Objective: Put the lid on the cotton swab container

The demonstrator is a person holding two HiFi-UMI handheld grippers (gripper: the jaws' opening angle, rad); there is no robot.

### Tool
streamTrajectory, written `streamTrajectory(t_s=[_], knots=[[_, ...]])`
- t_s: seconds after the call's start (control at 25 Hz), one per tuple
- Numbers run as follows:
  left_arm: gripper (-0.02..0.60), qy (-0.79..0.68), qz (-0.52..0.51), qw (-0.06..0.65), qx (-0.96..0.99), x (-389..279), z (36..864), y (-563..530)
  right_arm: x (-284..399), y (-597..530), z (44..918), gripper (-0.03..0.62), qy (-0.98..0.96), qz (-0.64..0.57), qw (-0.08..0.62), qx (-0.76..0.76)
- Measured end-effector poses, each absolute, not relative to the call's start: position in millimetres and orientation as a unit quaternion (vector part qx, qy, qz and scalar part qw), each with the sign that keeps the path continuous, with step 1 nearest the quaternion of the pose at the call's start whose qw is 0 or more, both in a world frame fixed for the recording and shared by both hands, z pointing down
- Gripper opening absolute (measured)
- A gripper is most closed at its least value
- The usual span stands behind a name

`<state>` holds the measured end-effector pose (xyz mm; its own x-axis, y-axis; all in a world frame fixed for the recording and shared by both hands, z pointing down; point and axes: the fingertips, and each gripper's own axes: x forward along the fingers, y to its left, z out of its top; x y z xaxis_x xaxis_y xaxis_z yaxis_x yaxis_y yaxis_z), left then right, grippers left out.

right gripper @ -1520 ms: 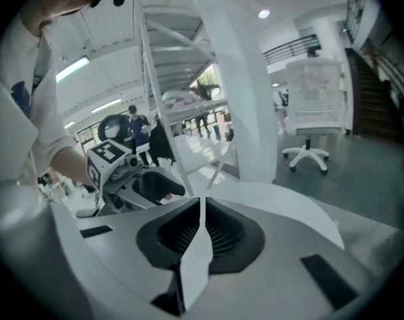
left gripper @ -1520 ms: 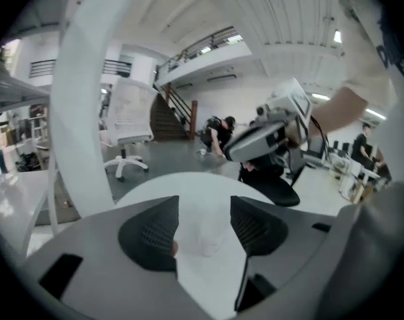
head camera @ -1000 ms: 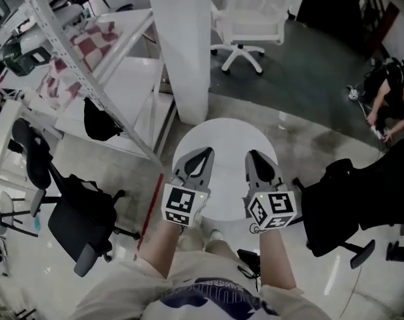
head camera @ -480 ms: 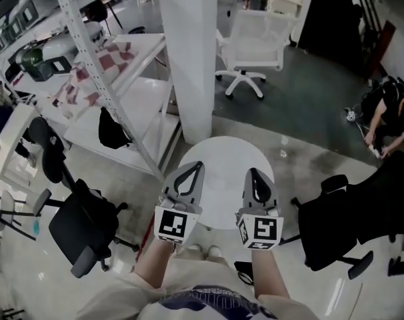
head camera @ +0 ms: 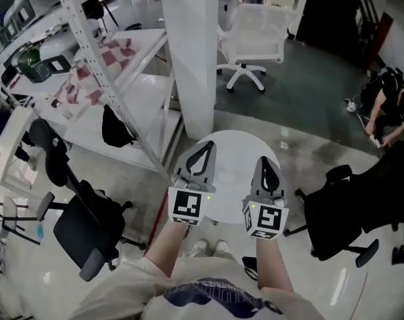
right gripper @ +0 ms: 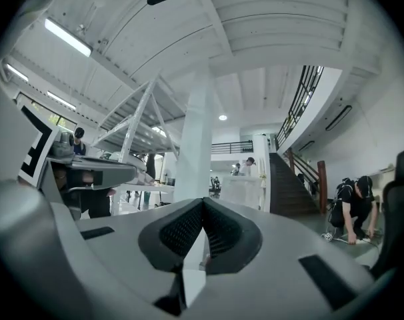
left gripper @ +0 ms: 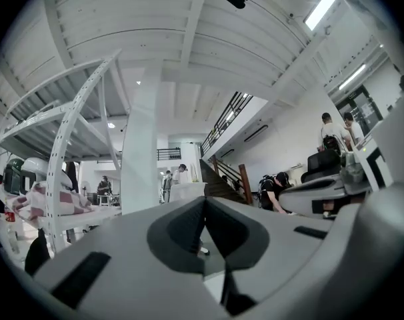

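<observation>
No cotton swab container or lid shows in any view. In the head view both grippers hover over a small round white table [head camera: 232, 153], whose top looks bare. My left gripper [head camera: 207, 147] is shut, its fingertips touching with nothing between them. My right gripper [head camera: 263, 161] is also shut and empty. The left gripper view looks out level across the room past its closed left gripper [left gripper: 204, 203]. The right gripper view does the same, with the right gripper [right gripper: 203, 203] closed tip to tip.
A white pillar [head camera: 189, 52] rises just behind the table. A metal shelf rack [head camera: 102, 65] stands left, a white office chair [head camera: 252, 39] behind. Black chairs sit at the left [head camera: 82, 225] and right [head camera: 342, 212]. A person [head camera: 389, 105] crouches at far right.
The head view has tilted and shifted, so the room sits differently in frame. Both grippers stay side by side over the round table, drifting slightly right. Nothing was picked up.
</observation>
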<state>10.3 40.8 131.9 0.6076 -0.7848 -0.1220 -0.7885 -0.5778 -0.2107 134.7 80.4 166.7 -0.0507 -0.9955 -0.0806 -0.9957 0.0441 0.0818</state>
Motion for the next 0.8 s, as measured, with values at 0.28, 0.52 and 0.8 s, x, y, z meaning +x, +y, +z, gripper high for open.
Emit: streamTrajectory(t_s=[0.28, 0.52, 0.8], knots=[[-0.002, 0.424, 0.019, 0.141, -0.894, 17.6, 121.5, 46.0, 135.2, 76.7, 153.8, 0.009, 0.719, 0.080, 0.000, -0.691], [-0.003, 0.417, 0.020, 0.159, -0.894, 15.7, 115.7, 51.4, 127.1, 75.3, 150.2, 0.009, 0.732, 0.080, 0.005, -0.677], [-0.002, 0.423, 0.014, 0.157, -0.892, 10.1, 120.3, 47.1, 125.4, 74.2, 155.6, 0.008, 0.724, 0.083, -0.020, -0.684]])
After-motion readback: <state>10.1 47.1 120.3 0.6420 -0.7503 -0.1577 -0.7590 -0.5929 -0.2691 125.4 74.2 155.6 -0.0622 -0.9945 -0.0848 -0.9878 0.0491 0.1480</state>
